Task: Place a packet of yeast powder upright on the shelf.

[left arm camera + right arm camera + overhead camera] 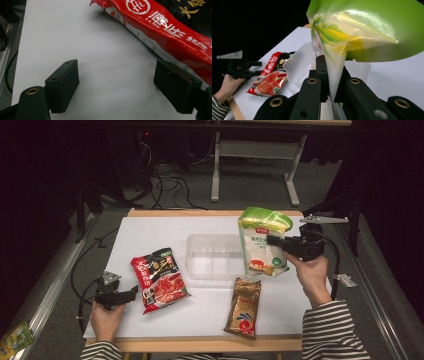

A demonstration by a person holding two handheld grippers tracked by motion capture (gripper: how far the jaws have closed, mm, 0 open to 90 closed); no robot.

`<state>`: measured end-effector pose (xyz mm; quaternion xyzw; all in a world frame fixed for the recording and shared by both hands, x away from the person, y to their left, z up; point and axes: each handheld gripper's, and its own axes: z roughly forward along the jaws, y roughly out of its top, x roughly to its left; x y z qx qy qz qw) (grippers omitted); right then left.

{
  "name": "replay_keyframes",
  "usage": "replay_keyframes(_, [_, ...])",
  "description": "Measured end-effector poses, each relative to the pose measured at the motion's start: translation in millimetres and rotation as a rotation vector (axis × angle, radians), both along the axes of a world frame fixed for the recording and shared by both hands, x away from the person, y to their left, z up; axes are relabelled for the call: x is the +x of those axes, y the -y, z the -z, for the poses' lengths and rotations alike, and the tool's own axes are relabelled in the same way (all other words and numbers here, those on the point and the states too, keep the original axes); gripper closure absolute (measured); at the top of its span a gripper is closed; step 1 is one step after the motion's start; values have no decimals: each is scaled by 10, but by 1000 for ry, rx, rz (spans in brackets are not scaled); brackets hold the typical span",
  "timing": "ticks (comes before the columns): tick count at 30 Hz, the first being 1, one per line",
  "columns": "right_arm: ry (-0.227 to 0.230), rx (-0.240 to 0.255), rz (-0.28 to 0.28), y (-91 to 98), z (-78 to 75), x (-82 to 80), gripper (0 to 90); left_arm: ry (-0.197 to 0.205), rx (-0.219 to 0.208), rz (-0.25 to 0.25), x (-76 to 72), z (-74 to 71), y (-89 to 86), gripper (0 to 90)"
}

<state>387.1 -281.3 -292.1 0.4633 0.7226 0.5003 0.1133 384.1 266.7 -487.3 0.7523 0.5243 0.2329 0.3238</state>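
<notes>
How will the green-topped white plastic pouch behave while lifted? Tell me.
The green-topped white plastic pouch probably stays floppy: its top flares and bends above the right gripper, which pinches it thin. It looks bulged, so likely fairly heavy. Glossy film may slip.

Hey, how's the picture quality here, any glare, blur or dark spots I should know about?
High view: table brightly lit, surroundings nearly black. Left gripper view: glare on the red packet; near jaws sharp. Right gripper view: green-topped bag soft and glossy close up, background black.
</notes>
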Motion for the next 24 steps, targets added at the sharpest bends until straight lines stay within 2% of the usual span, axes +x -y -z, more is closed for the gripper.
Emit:
replay_keyframes(15, [-19,3,47,-191,53,307,874,7,0,6,-8,2,5,224])
replay_keyframes(20, [-27,-23,71,-295,96,435,874,6,0,7,-8,2,4,224])
replay_keyframes(24, [-35,-22,79,-344,135,515,874,9,-1,6,-8,4,4,224])
